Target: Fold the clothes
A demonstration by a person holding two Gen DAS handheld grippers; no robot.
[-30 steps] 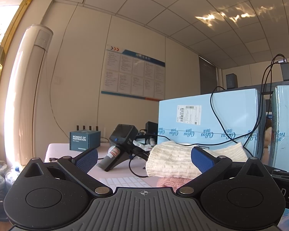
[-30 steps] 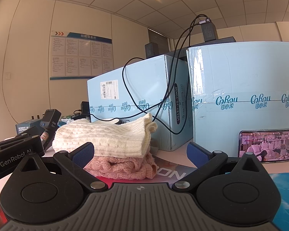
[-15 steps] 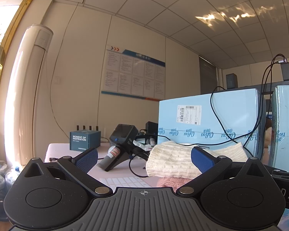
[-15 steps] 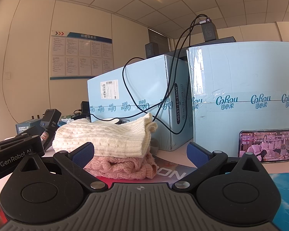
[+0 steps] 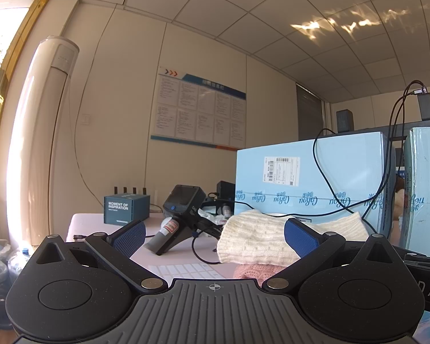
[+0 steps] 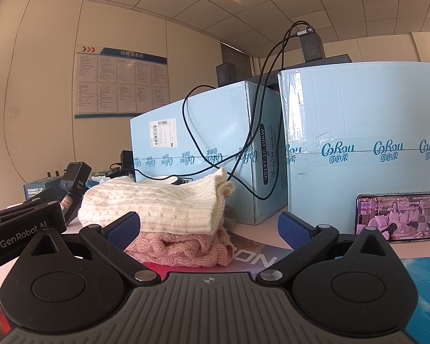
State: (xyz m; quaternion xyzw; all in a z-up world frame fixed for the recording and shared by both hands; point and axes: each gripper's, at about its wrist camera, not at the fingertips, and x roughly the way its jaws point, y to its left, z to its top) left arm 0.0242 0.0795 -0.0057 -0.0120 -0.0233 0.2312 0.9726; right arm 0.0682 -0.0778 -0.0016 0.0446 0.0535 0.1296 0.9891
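Observation:
A folded cream knit sweater [image 6: 157,203] lies on top of a folded pink knit sweater [image 6: 183,246] on the table. The stack also shows in the left wrist view, cream [image 5: 255,238] over pink [image 5: 252,271]. My right gripper [image 6: 209,226] is open and empty, just in front of the stack, with the left finger's blue pad [image 6: 123,228] near the pink sweater. My left gripper [image 5: 213,235] is open and empty, to the left of the stack, low over the table. Its body shows at the left in the right wrist view [image 6: 23,226].
Two light blue cartons [image 6: 203,149] [image 6: 364,143] with black cables stand behind the stack. A phone [image 6: 397,216] playing video leans on the right carton. A handheld black device [image 5: 180,218], a dark blue box [image 5: 126,209] and a white keyboard [image 5: 186,269] lie to the left.

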